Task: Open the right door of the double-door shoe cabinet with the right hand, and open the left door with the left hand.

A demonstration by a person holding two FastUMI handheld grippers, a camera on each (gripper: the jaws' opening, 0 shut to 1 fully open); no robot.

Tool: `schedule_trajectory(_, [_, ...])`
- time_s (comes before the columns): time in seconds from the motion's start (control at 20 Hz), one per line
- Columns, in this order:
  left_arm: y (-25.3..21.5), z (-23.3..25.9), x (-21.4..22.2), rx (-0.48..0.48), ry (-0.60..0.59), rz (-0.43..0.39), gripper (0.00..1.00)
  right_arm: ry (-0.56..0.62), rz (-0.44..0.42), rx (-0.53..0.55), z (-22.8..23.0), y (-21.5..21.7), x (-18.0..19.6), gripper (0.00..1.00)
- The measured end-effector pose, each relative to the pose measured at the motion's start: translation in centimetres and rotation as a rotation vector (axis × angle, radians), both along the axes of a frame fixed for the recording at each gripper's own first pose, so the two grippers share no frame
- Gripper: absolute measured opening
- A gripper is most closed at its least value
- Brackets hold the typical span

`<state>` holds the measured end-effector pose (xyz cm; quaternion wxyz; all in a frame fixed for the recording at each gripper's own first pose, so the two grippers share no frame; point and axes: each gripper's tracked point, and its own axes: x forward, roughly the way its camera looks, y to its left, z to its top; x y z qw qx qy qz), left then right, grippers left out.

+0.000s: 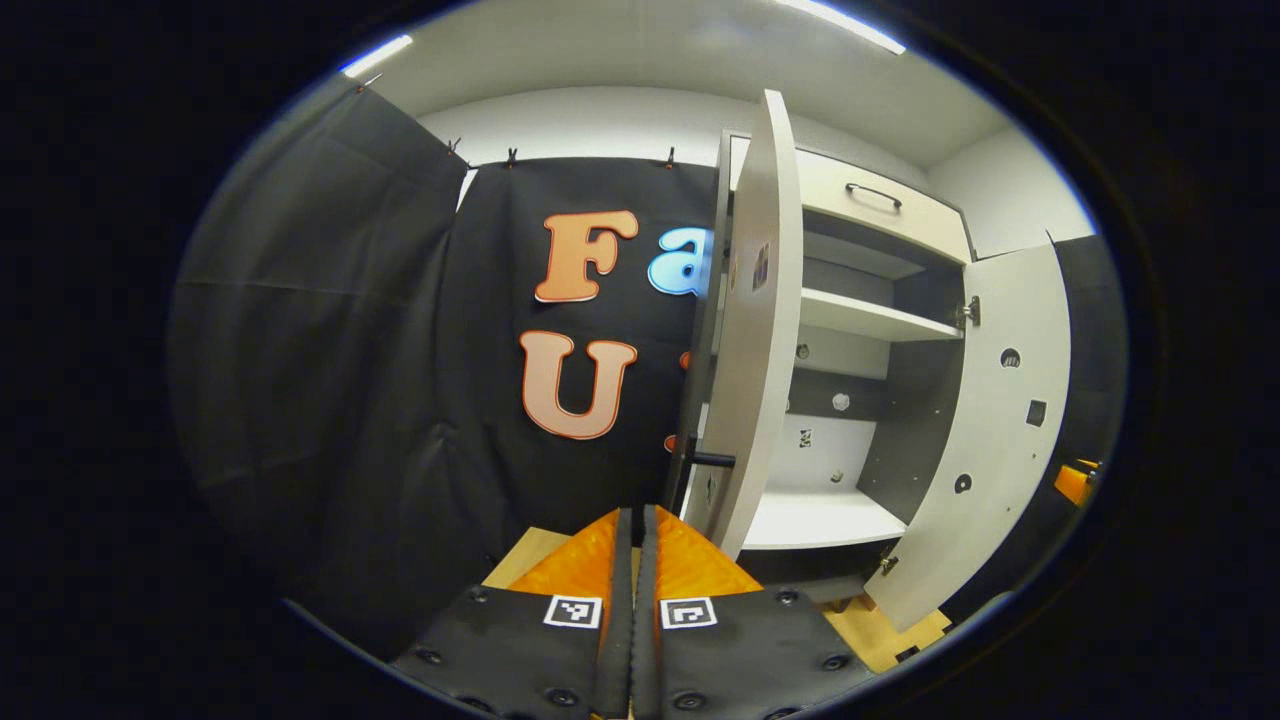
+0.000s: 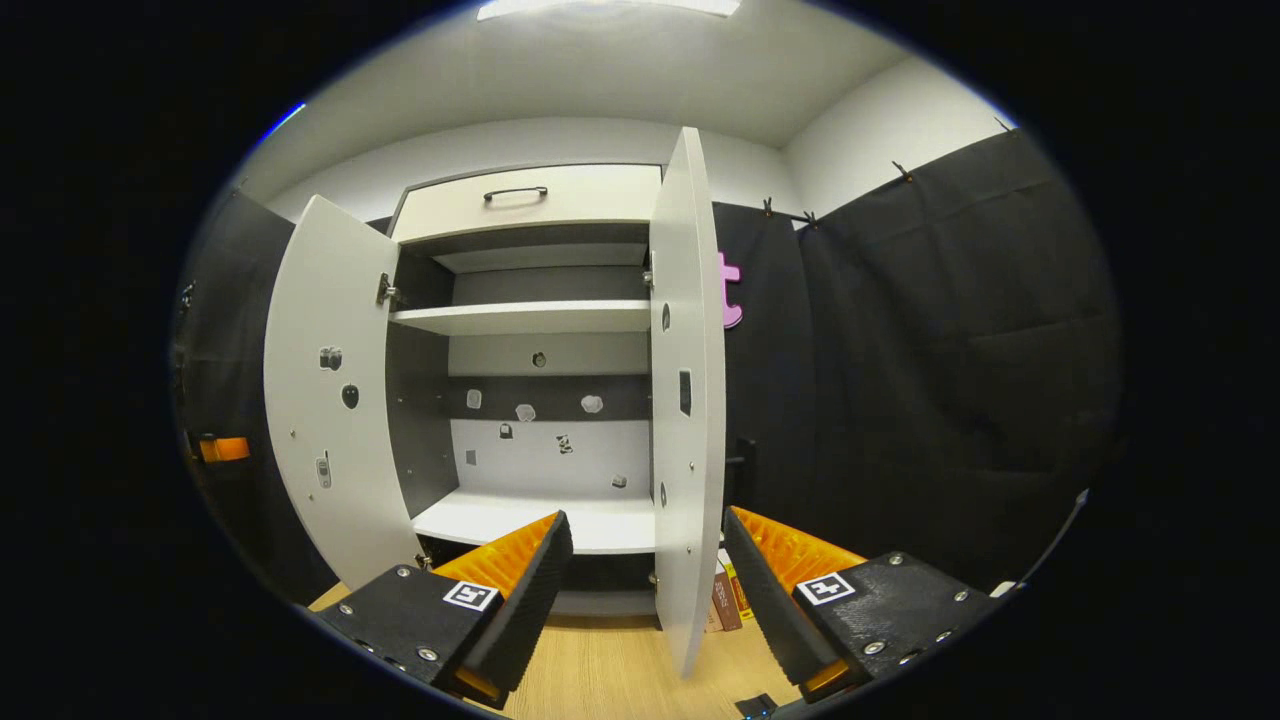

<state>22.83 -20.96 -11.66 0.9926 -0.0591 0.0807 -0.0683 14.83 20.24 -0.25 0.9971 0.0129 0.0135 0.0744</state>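
The white double-door shoe cabinet stands with both doors swung out. In the right gripper view the right door is edge-on, its black handle on the far side. My right gripper is open, and the door's edge stands in the gap between its fingers without either pad pressing on it. The left door hangs wide. In the left gripper view the left door is edge-on just beyond my left gripper, which is shut with nothing in it, short of the door's black handle. The right door is open too.
Inside are white shelves with small stickers on the back panel. A drawer with a black handle sits above the doors. Books stand on the wooden floor by the cabinet. Black cloth walls close in on both sides. An orange gripper part shows past the left door.
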Motion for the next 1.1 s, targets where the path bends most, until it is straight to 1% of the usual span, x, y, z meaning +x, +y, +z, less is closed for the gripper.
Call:
schedule_trajectory(0.05, [0.6, 0.4, 0.2, 0.02, -0.018, 0.022, 0.02, -0.008, 0.008, 0.001, 0.6, 0.1, -0.1, 0.93])
schedule_trajectory(0.1, [1.1, 0.8, 0.4, 0.034, -0.031, 0.036, 0.13, -0.012, 0.017, 0.002, 1.2, 0.3, 0.0, 0.93])
schedule_trajectory(0.15, [1.5, 1.1, 0.4, 0.044, -0.041, 0.046, 0.14, -0.017, 0.018, 0.005, 1.9, 0.2, 0.0, 0.93])
schedule_trajectory(0.2, [1.7, 1.4, 0.3, 0.051, -0.049, 0.055, 0.22, -0.025, 0.015, 0.005, 2.5, -0.1, 0.0, 0.93])
schedule_trajectory(0.25, [1.8, 1.7, 0.1, 0.051, -0.054, 0.051, 0.24, -0.037, 0.01, 0.006, 3.3, -0.3, 0.0, 0.93])
schedule_trajectory(0.3, [1.9, 2.0, 0.0, 0.053, -0.06, 0.053, 0.36, -0.051, 0.005, 0.007, 4.0, -0.5, -0.1, 0.93])
schedule_trajectory(0.35, [2.2, 2.2, -0.1, 0.058, -0.063, 0.06, 0.39, -0.06, 0.001, 0.01, 4.7, -0.6, -0.2, 0.93])
schedule_trajectory(0.45, [2.5, 2.6, -0.3, 0.065, -0.077, 0.067, 0.51, -0.067, 0.004, 0.019, 5.5, -0.8, -0.7, 0.93])
schedule_trajectory(0.5, [2.6, 3.0, -0.5, 0.071, -0.09, 0.064, 0.53, -0.071, 0.008, 0.021, 5.9, -0.8, -1.0, 0.93])
schedule_trajectory(0.55, [2.6, 3.3, -0.6, 0.076, -0.105, 0.061, 0.61, -0.079, 0.006, 0.022, 6.3, -0.9, -1.0, 0.93])
schedule_trajectory(0.65, [3.0, 3.9, -0.4, 0.08, -0.135, 0.062, 0.72, -0.096, -0.004, 0.015, 6.8, -1.2, -1.4, 0.93])
schedule_trajectory(0.7, [2.8, 4.0, -0.5, 0.075, -0.147, 0.057, 0.84, -0.098, -0.006, 0.015, 6.8, -1.2, -1.7, 0.92])
schedule_trajectory(0.8, [2.7, 4.5, -0.5, 0.075, -0.162, 0.052, 0.99, -0.098, -0.002, 0.02, 6.9, -1.0, -1.9, 0.92])
schedule_trajectory(0.9, [3.2, 5.0, -1.1, 0.091, -0.183, 0.065, 0.96, -0.1, -0.009, 0.017, 6.8, -1.2, -2.1, 0.92])
schedule_trajectory(1.1, [2.9, 5.4, -1.2, 0.087, -0.204, 0.054, 0.96, -0.099, -0.024, 0.008, 6.8, -1.3, -2.4, 0.93])
